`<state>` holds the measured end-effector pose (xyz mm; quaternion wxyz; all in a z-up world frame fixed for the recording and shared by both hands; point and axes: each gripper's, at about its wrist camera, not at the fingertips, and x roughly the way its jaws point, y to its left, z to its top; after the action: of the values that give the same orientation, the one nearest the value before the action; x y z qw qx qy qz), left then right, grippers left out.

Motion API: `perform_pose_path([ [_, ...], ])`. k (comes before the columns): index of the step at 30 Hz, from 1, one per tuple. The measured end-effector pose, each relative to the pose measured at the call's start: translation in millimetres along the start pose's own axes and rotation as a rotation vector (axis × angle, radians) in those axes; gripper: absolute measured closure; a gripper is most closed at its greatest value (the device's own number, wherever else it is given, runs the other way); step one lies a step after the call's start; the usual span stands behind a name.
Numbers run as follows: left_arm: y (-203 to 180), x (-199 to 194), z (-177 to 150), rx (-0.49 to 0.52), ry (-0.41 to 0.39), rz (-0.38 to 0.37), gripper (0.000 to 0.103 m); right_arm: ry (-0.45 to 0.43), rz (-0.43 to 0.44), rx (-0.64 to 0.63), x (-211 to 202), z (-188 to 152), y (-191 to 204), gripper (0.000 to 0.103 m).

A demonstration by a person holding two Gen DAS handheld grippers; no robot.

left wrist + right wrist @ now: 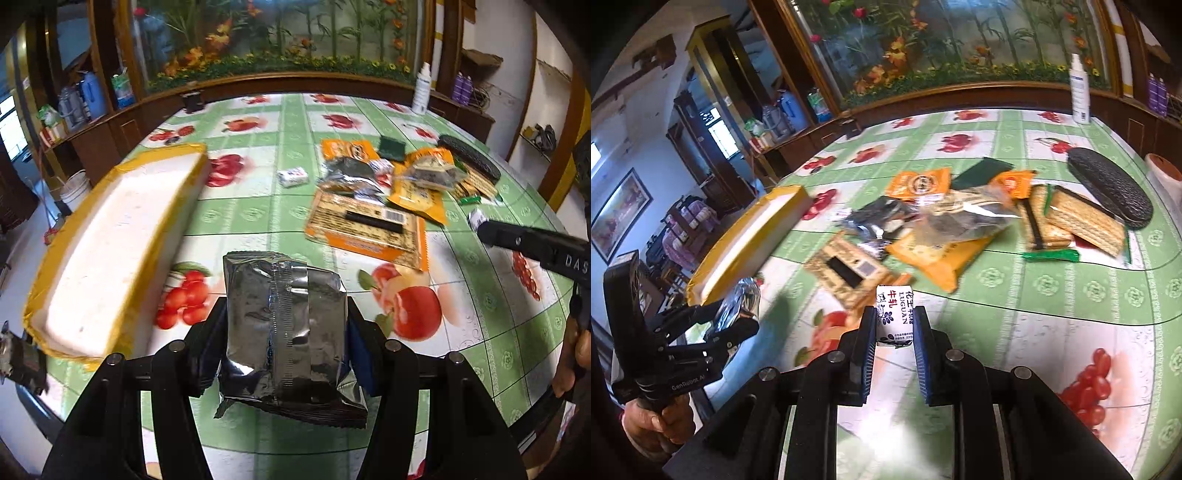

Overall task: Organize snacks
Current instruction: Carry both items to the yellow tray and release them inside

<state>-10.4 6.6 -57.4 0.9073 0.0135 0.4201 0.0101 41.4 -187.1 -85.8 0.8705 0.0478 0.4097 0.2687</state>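
Left gripper (286, 328) fingers pinching a silver foil packet (286, 332) above the surface (480, 332). Right gripper (894, 325) fingers pinching a small white candy (894, 319), snack pile (942, 229) just beyond.

tablecloth (288, 206): green grid w/ white squares, red fruit prints (cherries, apples, peach)
foil pack (284, 332): shiny silver-grey, dark reflections
candy (894, 317): white wrapper, red + dark blue print
tray (110, 258): white inside, yellow-brown tape on edges
snack bags (417, 192): orange, some w/ clear window
flat packet (365, 225): orange border, tan back w/ black print, barcode
wafers (1086, 221): tan, criss-cross pattern, green wrapper end
case (1108, 184): black, woven texture
bottle (1080, 92): white, blue label
grippers (894, 332): black, blue pads
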Motion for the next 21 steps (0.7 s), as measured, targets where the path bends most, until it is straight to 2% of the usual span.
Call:
perform_pose_path([
  [7,47.0,-14.5,1.9,-0.077,-0.034,0.107,0.045,0.011,0.098,-0.044,15.0,6.4,45.2,0.083],
  [21,134.0,-9.5,0.7,-0.242,-0.038,0.236,0.045,0.075,0.286,-0.196,76.4,33.8,160.3,0.083],
])
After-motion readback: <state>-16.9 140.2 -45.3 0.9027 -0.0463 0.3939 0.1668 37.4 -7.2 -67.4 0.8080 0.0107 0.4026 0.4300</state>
